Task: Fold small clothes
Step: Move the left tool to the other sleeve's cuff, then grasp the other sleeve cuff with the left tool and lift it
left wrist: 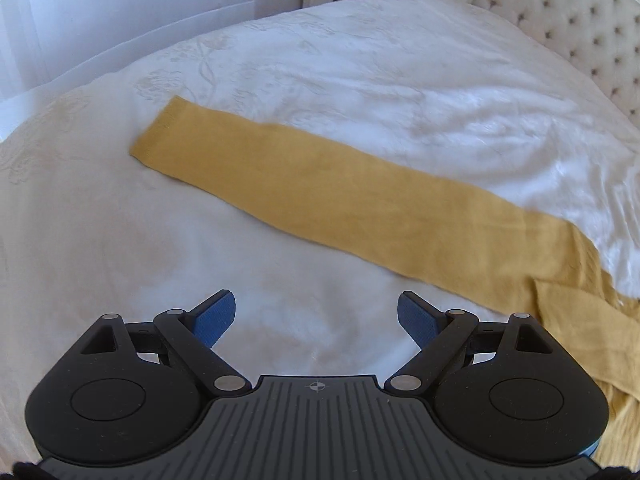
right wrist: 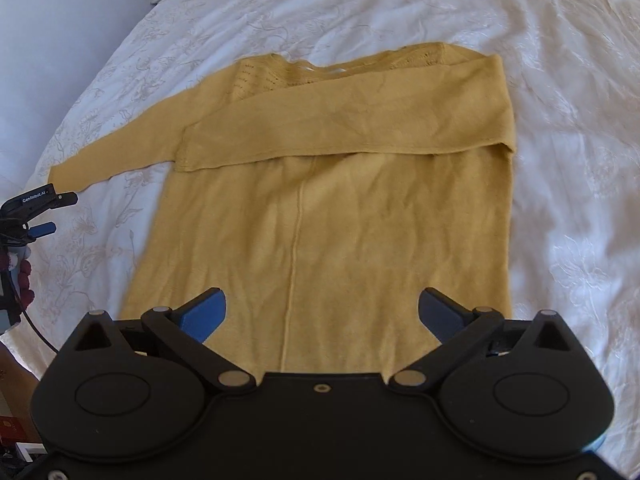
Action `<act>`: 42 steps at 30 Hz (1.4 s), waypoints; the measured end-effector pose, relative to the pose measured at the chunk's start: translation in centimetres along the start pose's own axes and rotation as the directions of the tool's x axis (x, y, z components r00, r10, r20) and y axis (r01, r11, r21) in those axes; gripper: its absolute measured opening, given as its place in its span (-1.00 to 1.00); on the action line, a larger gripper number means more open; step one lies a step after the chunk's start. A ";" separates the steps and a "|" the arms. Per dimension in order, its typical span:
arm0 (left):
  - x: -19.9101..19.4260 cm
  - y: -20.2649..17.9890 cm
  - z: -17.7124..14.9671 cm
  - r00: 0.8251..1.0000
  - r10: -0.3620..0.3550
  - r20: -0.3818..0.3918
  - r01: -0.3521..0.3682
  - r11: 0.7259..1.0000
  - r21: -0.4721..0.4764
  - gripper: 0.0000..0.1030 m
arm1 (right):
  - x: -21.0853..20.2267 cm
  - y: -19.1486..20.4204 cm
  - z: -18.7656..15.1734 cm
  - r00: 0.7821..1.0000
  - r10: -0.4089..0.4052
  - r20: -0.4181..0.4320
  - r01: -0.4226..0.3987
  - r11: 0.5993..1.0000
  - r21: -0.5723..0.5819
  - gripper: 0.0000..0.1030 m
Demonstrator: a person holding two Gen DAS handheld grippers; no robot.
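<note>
Mustard-yellow knit across a white bedspread (right wrist: 560, 120): at far left our left gripper (left wrist: 316, 316) hangs with its blue pads spread wide and empty, just short of the cuff of the one sleeve (left wrist: 320, 188) lying stretched out flat. Moving right, the sweater (right wrist: 320, 220) lies flat, its other sleeve folded across the chest, and our right gripper (right wrist: 322, 312) hovers over the hem, jaws likewise wide, gripping nothing.

I see mustard-yellow sweater (right wrist: 320, 216), plain knit; white bedspread (right wrist: 560, 120) w/ floral embossing; black grippers, blue pads (left wrist: 214, 322); cream tufted headboard (left wrist: 568, 20).
</note>
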State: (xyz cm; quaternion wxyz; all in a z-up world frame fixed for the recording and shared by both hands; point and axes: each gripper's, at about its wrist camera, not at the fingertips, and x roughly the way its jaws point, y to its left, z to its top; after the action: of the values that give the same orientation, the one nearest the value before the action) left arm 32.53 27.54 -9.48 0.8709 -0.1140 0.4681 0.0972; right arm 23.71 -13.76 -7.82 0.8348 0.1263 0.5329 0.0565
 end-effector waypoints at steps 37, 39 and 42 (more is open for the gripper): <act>1.9 5.3 10.8 0.991 -0.040 0.124 0.037 0.999 0.025 -0.88 | 4.8 7.8 3.7 0.993 0.061 -0.101 -0.073 0.990 -0.117 0.99; -0.6 3.0 10.7 0.985 -0.098 0.146 0.092 0.995 0.046 -0.88 | 4.6 7.1 3.2 0.992 0.078 -0.101 -0.089 0.989 -0.116 0.99; -3.4 -1.2 10.8 0.968 -0.187 0.170 0.179 0.982 0.062 -0.88 | 4.3 5.7 2.2 0.989 0.106 -0.107 -0.119 0.985 -0.121 0.99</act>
State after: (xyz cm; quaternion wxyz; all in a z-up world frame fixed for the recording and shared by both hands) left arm 39.58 29.36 -0.72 0.9163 -0.1274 0.3793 0.0153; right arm 27.75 -7.58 -9.11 0.8089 0.1000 0.5612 0.1437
